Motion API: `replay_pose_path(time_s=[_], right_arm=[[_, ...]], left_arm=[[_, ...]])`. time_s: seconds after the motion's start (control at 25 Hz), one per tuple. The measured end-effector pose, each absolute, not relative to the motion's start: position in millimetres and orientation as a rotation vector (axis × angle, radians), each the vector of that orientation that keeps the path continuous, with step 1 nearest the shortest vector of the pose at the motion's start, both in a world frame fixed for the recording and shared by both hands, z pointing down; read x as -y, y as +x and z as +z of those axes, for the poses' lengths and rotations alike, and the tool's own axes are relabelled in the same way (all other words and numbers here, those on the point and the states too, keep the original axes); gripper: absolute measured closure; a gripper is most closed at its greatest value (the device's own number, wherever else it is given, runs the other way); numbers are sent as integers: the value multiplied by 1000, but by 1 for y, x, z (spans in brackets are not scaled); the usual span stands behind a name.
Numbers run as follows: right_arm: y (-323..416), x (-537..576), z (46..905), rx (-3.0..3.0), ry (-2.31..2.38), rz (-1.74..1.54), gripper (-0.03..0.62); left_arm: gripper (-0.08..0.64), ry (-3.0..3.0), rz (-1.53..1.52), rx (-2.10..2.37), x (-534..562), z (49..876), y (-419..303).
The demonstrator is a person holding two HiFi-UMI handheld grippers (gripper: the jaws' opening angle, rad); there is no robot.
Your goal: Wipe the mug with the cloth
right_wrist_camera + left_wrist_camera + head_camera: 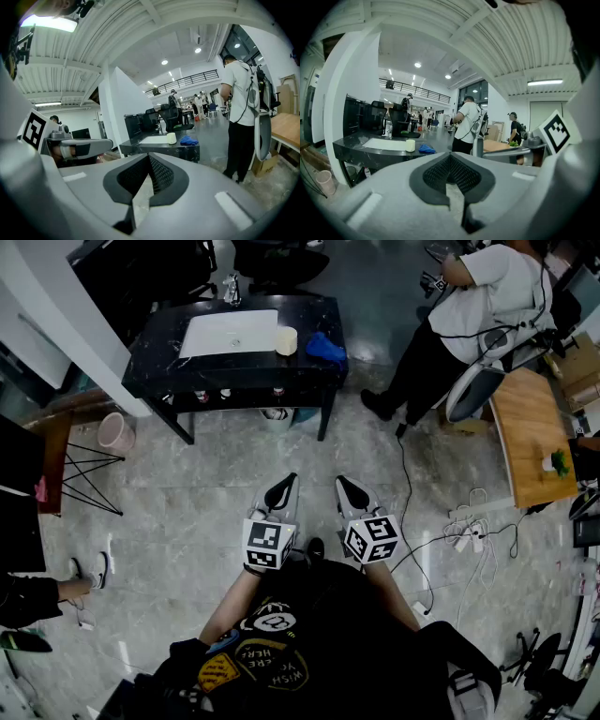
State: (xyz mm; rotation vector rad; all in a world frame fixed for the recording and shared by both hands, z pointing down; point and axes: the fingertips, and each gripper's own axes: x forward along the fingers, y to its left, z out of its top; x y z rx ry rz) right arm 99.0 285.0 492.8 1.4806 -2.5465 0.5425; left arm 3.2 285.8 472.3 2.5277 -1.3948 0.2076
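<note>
A cream mug (286,340) stands on a black table (150,362) at the far side of the floor, with a crumpled blue cloth (325,348) just right of it. My left gripper (281,491) and right gripper (352,491) are held side by side close to my body, well short of the table, both shut and empty. In the left gripper view the left gripper (451,161) points toward the distant mug (410,146) and cloth (426,149). Past the right gripper (149,164) in its own view, the mug (171,138) and cloth (189,140) appear small.
A white mat (230,332) lies on the table left of the mug. A person in a white shirt (478,296) stands at the right by a wooden table (530,432). Cables (469,531) trail over the floor at the right. A pink bin (116,432) sits at the left.
</note>
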Motion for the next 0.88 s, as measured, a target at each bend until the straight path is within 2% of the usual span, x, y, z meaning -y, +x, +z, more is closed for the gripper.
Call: replay_pose_path(time_s=[0.36, 0.6, 0.88], right_arm=[[87, -294, 489, 2584, 1458, 520, 591], [89, -292, 495, 2576, 1560, 681, 591], [69, -295, 503, 2538, 1545, 681, 591]], left_arm=[[555, 2490, 236, 1406, -292, 481, -13], [555, 2474, 238, 1419, -297, 483, -26], [555, 2460, 239, 1396, -303, 490, -46]])
